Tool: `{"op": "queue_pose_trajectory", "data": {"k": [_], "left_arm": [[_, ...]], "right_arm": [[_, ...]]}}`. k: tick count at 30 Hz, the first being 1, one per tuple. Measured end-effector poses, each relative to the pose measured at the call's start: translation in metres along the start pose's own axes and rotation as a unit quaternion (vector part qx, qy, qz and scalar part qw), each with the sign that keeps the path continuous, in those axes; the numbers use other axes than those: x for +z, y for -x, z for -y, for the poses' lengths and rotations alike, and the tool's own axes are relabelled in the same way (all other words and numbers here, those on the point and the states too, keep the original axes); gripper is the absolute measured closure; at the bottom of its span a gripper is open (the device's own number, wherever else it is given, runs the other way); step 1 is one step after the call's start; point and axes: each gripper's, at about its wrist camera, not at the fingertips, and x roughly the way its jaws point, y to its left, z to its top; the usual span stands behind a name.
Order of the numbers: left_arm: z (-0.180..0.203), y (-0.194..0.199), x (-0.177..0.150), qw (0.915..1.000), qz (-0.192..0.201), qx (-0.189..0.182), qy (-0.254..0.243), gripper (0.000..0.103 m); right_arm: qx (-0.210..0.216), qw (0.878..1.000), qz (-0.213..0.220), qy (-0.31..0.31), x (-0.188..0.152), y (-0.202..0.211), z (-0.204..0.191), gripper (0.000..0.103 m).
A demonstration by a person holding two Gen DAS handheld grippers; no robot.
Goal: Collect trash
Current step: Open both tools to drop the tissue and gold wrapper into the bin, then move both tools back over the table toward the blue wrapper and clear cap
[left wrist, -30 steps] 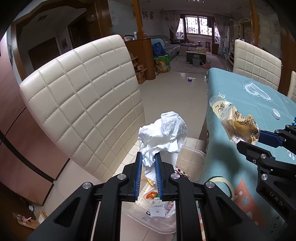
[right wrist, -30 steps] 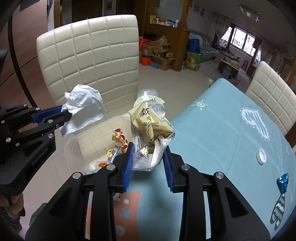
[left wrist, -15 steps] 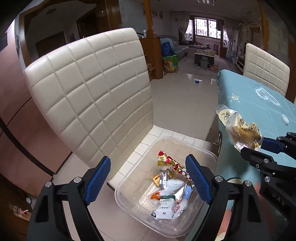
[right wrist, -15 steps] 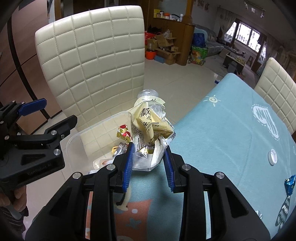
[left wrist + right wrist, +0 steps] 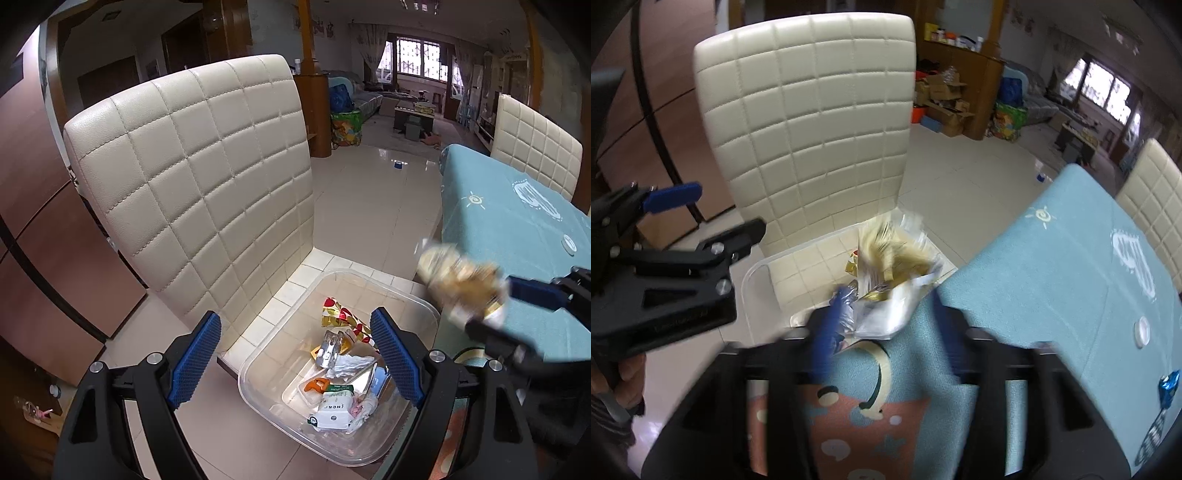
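Note:
A clear plastic bin (image 5: 413,299) sits on the floor by the table and holds several wrappers and the white tissue (image 5: 349,363). My left gripper (image 5: 295,354) is open and empty above the bin. My right gripper (image 5: 882,328) is blurred by motion, its jaws spread apart around a yellow and clear snack bag (image 5: 894,280) at the table edge over the bin; the bag also shows blurred in the left wrist view (image 5: 461,291). I cannot tell whether the fingers still touch the bag.
A cream quilted chair (image 5: 195,192) stands right behind the bin. The table has a teal cloth (image 5: 1052,295) with a white cap (image 5: 1142,328) and a blue wrapper (image 5: 1168,384) on it. A second chair (image 5: 532,147) stands at the far side.
My left gripper opened and dropped the white tissue into the bin. My right gripper moved the snack bag toward the bin, and its jaws have spread in the last half second.

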Motion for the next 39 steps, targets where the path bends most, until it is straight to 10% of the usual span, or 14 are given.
{"op": "queue_pose_trajectory", "data": {"k": [21,39], "left_arm": [[0.07,0.057,0.008,0.9962,0.032,-0.052,-0.062,0.022],[0.267,0.061,0.019,0.9712,0.021,-0.146,-0.187,0.022]], "right_arm": [[-0.045,0.996,0.025,-0.071,-0.051,0.066,0.075,0.019],[-0.136,0.97,0.008,-0.201,-0.156,0.106,0.245,0.019]]}}
